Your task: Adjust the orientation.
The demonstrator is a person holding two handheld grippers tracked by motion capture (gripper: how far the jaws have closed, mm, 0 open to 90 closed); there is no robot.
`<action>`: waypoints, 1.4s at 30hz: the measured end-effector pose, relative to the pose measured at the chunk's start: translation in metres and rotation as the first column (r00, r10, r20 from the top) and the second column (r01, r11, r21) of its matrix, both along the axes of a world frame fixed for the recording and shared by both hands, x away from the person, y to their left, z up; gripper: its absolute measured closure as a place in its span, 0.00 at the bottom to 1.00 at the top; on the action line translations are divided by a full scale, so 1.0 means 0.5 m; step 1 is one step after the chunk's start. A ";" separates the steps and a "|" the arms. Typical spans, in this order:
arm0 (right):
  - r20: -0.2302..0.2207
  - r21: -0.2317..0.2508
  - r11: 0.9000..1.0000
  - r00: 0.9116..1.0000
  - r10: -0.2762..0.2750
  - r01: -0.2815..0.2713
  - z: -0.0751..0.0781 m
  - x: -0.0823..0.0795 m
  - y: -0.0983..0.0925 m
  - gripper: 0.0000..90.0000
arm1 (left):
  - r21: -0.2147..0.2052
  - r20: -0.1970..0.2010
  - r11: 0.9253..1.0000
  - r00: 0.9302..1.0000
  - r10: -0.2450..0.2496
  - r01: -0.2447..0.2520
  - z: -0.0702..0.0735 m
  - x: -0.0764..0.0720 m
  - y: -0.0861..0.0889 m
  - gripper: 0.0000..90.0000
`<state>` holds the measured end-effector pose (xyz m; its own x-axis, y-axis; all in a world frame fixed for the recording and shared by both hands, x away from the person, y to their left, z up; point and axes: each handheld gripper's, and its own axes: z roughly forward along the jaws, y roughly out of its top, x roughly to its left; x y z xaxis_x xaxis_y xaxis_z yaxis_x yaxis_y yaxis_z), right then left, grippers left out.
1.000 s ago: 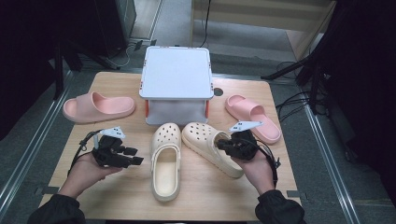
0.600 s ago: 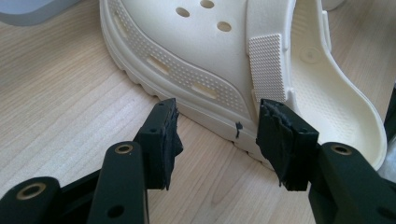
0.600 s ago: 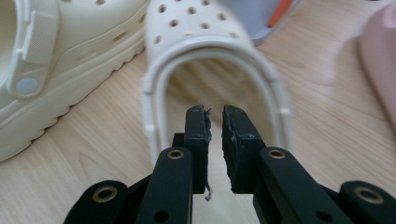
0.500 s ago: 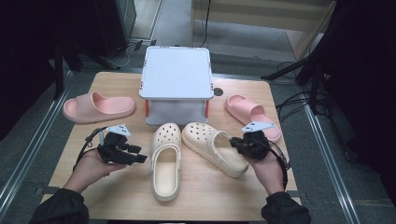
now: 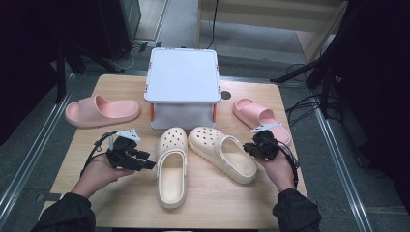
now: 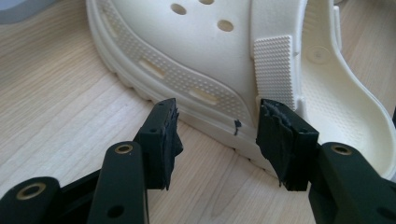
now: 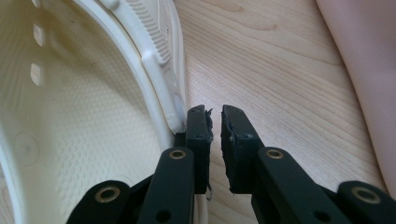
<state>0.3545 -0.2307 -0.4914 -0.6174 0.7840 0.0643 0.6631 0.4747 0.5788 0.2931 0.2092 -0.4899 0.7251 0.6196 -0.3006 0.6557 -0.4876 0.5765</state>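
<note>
In the left gripper view the cream clog (image 6: 224, 65) runs off the top and right edges. The right gripper view cuts the pink slide (image 7: 369, 79) at its right edge, and the bench (image 7: 280, 70) hides behind the jaws.

Left claw (image 5: 145, 161) is held low at about 8 o'clock, pointed toward 3 o'clock, jaws set wide apart with nothing clamped between them. Right claw (image 5: 247, 148) is held at about 4 o'clock, pointed toward 9 o'clock, jaws nearly closed, a thin gap seen between the pads (image 7: 201, 126). Both forearms are brought in from 6 o'clock.
</note>
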 end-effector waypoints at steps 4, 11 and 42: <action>-0.005 0.005 1.000 1.000 0.002 -0.002 0.001 -0.005 0.003 0.93 | -0.001 0.000 1.000 1.000 0.010 -0.010 -0.001 0.001 0.001 0.53; -0.024 0.007 1.000 0.999 0.022 -0.021 0.003 -0.016 0.014 0.93 | -0.006 0.003 1.000 1.000 0.014 -0.014 0.000 0.002 0.003 0.53; -0.029 0.038 0.993 0.993 0.113 -0.112 -0.004 -0.068 0.117 0.92 | 0.005 -0.028 1.000 0.999 0.019 -0.019 -0.014 0.025 -0.003 0.52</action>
